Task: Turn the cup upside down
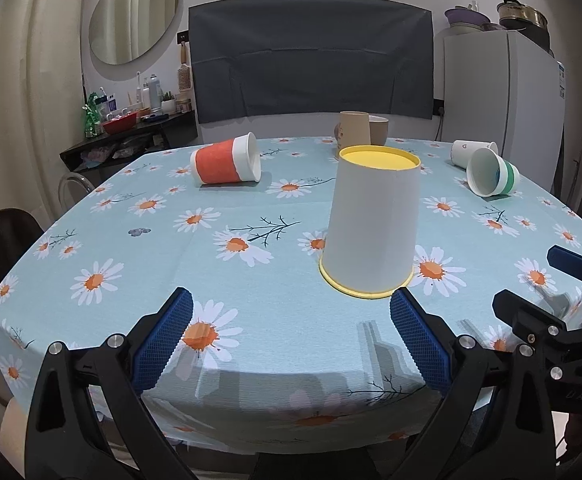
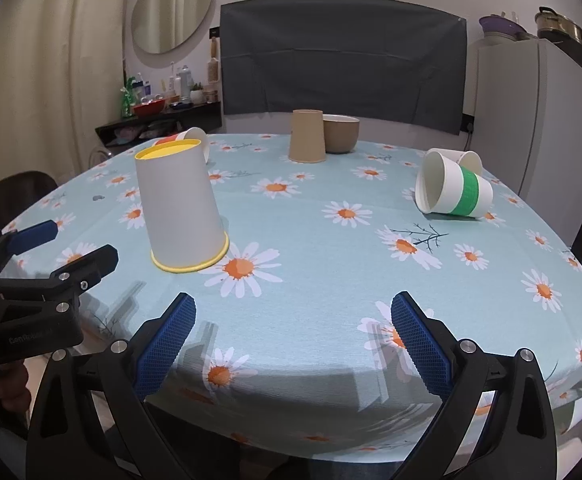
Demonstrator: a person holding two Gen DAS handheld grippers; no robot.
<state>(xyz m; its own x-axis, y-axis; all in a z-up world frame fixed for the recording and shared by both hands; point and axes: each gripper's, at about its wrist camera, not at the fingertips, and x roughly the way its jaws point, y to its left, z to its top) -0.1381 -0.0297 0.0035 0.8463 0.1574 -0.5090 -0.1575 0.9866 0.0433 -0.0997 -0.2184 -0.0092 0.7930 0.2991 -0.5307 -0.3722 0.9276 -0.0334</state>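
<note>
A white paper cup with yellow rims (image 1: pixel 372 224) stands upside down on the daisy tablecloth (image 1: pixel 139 264), just beyond my left gripper (image 1: pixel 291 306), which is open and empty. It also shows in the right wrist view (image 2: pixel 181 210), left of centre. My right gripper (image 2: pixel 293 306) is open and empty over the table's near edge. It appears at the right edge of the left wrist view (image 1: pixel 531 276), and the left gripper appears at the left of the right wrist view (image 2: pixel 79 240).
An orange-banded cup (image 1: pixel 227 160) lies on its side at the back left. A green-banded cup (image 2: pixel 453 190) and a white cup (image 2: pixel 465 160) lie at the right. A brown cup (image 2: pixel 307 136) stands upside down beside a brown bowl (image 2: pixel 341 133) at the back. A fridge (image 2: pixel 531 112) stands right.
</note>
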